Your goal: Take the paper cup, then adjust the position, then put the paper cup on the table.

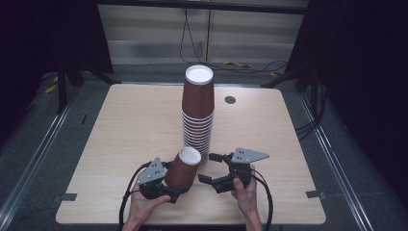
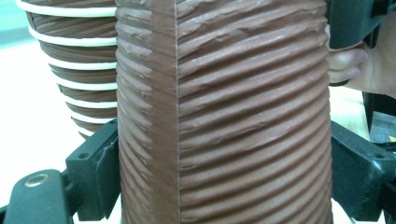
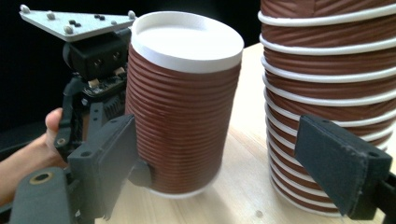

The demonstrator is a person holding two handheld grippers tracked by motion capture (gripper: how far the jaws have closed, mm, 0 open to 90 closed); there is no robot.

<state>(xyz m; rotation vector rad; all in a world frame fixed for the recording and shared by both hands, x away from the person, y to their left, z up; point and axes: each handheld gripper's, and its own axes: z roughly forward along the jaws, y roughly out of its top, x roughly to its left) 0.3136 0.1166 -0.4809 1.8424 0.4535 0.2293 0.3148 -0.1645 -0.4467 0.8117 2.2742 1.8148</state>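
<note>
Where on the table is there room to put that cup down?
Bare wood lies left of the cup stack, toward the table edge, and right of it, around the dark round hole. The near middle is crowded: the left gripper holds the single cup beside the open right gripper.

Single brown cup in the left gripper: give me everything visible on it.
The single cup is brown ribbed paper with a vertical seam, upside down, white base on top, white rolled rim at the bottom. The left gripper clamps its lower wall on both sides. It tilts slightly, just above the table, in front of the cup stack, apart from it.
</note>
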